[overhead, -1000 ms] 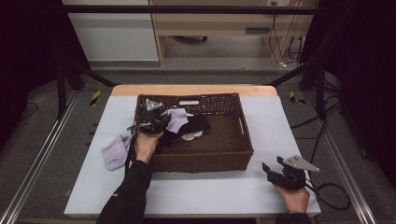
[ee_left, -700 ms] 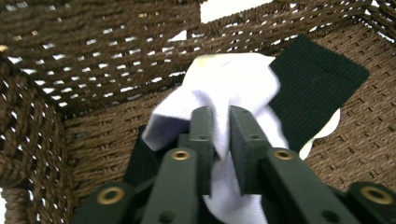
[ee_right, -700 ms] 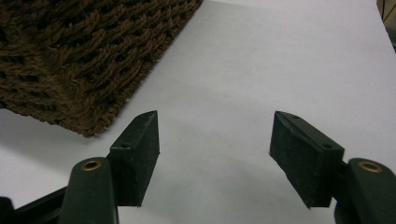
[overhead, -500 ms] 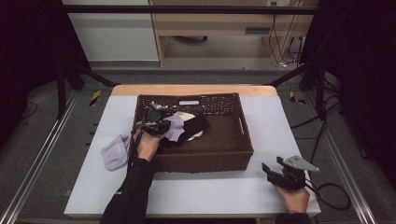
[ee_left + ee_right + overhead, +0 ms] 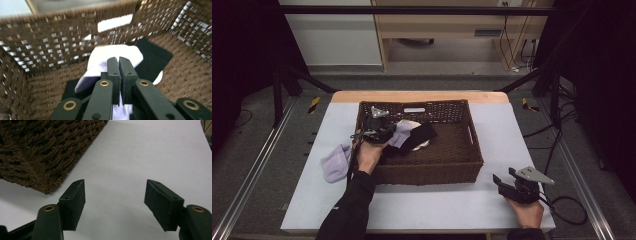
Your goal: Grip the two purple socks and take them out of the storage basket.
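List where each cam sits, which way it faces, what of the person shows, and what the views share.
High view: above the person's side, looking forward and down on the table; forearms, both hands.
Left gripper view: on the left gripper, inside the basket, jaws shut on a lavender sock.
Right gripper view: on the right gripper, low over the table, jaws open.
Shared: all three show the basket.

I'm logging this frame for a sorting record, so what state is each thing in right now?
Left gripper: shut on the pale lavender sock, inside the basket.
Right gripper: open, empty, over the white table cover.
Brown woven wicker basket: upright on the table, holding socks.
Black sock: lying in the basket, partly under the lavender one.
Second lavender sock: crumpled on the table, left of the basket.
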{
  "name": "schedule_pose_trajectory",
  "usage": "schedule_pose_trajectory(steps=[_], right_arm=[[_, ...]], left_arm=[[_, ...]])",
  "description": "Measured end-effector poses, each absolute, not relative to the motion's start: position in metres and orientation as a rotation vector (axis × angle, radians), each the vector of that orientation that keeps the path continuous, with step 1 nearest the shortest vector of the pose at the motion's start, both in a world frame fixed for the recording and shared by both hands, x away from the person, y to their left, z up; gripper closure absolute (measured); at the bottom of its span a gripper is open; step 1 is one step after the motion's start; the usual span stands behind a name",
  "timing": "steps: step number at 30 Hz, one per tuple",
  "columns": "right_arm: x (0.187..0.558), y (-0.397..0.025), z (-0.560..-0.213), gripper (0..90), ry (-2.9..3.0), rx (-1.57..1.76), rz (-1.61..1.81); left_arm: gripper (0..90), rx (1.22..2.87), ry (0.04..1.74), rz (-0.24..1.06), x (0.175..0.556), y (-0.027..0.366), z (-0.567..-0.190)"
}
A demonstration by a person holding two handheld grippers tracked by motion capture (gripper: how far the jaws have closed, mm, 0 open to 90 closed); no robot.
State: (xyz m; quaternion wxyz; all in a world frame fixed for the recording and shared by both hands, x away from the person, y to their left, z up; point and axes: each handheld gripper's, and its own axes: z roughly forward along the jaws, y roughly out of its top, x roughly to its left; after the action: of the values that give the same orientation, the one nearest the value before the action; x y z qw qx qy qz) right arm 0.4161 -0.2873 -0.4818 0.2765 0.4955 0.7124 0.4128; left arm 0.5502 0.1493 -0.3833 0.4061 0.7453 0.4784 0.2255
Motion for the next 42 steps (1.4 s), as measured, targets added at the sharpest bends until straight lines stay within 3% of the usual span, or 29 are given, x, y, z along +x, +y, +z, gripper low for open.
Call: schedule_pose_trajectory(steps=[15, 26, 33, 42], right_arm=[[0.415, -0.288, -0.481, 33.3, 1.910, 1.333, 1.112], [0.415, -0.287, -0.482, 33.3, 1.914, 1.335, 1.100], [0.415, -0.287, -0.482, 33.3, 1.914, 1.335, 1.098], [0.414, -0.287, -0.482, 33.3, 1.912, 1.334, 1.096]], left_arm=[[86.8, 1.652, 1.073, 0.659, 0.508, 0.181, -0.309], [86.8, 1.539, 1.035, 0.730, 0.460, 0.241, -0.273], [86.7, 1.522, 1.069, 0.786, 0.440, 0.278, -0.275], [86.6, 1.481, 1.147, 0.789, 0.423, 0.310, -0.307]])
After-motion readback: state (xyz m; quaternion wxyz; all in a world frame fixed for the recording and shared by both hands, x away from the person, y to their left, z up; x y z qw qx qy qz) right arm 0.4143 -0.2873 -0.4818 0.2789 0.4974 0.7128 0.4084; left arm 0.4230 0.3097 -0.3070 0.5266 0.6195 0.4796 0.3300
